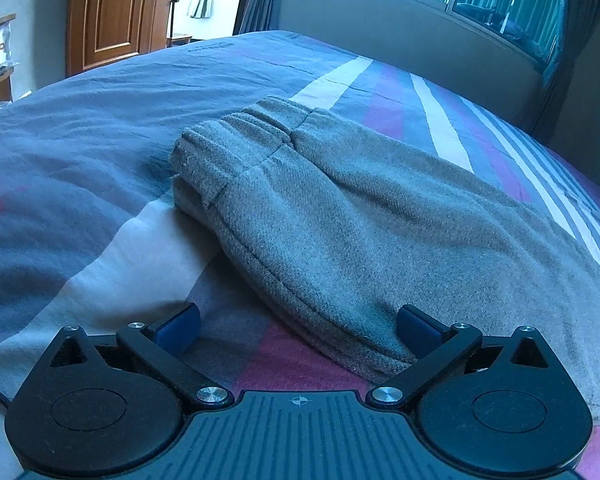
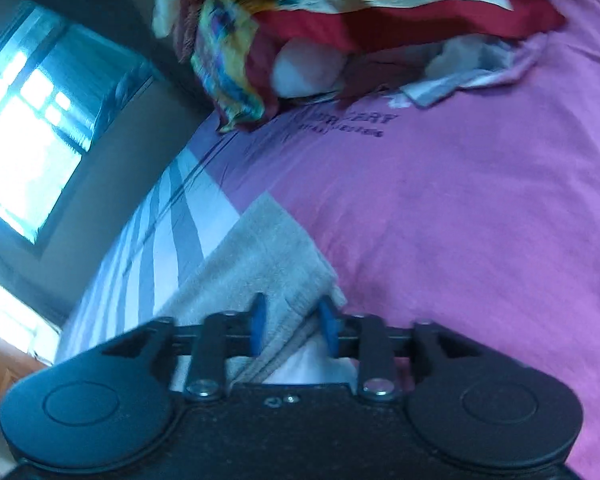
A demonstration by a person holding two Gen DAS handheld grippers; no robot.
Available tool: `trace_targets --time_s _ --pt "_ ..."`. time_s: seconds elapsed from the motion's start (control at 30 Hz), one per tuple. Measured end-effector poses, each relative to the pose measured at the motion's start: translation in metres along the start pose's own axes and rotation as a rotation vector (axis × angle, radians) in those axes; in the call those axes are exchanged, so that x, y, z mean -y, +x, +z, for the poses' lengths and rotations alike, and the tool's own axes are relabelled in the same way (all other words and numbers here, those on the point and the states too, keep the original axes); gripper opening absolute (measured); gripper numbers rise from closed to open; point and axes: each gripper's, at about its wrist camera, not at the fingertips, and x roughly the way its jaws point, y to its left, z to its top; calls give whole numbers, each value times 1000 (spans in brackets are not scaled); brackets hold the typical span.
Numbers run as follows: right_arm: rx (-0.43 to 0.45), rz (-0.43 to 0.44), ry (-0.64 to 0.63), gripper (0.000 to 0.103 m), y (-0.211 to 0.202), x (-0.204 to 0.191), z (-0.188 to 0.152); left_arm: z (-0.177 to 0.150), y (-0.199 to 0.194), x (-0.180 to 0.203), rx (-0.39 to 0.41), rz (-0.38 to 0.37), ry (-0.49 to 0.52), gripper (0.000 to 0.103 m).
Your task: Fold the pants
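L wrist view: grey pants (image 1: 340,208) lie on the striped bedspread (image 1: 80,160), already doubled into a thick bundle w/ the elastic waistband at the far end and stacked fold edges along the near-left side. L gripper (image 1: 298,330) has jaws spread wide, nothing between the pads; the right pad sits just over the bundle's near corner, apart from it as far as can be told.

R wrist view (blurred): R gripper (image 2: 294,330) jaws partly open, a grey corner of the pants (image 2: 260,264) between the blue pads; pads look slack on the cloth, not pinching. Patterned blanket (image 2: 340,20) heaped well beyond.

Judgement: folding mostly done; prob. only release and a last tidy remain.
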Motion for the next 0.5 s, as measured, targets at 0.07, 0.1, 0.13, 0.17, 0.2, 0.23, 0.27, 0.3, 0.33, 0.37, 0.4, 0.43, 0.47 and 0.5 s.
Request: trace_targets --time_s 0.07,0.1,0.13,0.17,0.2,0.23,0.27,0.3,0.33,0.37,0.4,0.43,0.47,0.5 --pt "-28 25 56 44 6 10 -2 -1 0 1 1 4 3 103" --pt "-46 30 78 44 13 13 -3 0 0 1 1 5 4 103" --pt "-42 36 85 42 19 13 -3 0 0 1 -1 5 3 103" --pt "-42 38 73 34 24 10 -2 0 0 1 -2 5 3 103" --pt "-43 31 48 13 29 5 -1 1 0 1 -5 4 3 103" --pt "-39 35 27 13 30 -2 -1 1 0 1 -7 4 4 103" --pt "4 59 -18 13 21 -13 -1 1 0 1 -7 4 4 103" --pt "54 90 -58 12 9 -24 -1 1 0 1 -4 4 4 103" --pt "85 109 -65 12 2 -27 1 0 0 0 1 3 5 103" --pt "98 96 -68 12 1 -25 2 0 0 0 4 3 5 103" --pt "61 39 -59 12 11 -16 2 0 1 1 4 4 5 103" --pt "-30 -26 -21 11 30 -3 0 0 1 1 1 4 6 103" --pt "-58 -27 2 11 37 6 -2 1 0 0 -3 1 7 103" --pt "-50 -21 -4 13 36 5 -2 2 -1 -1 -5 -2 9 103"
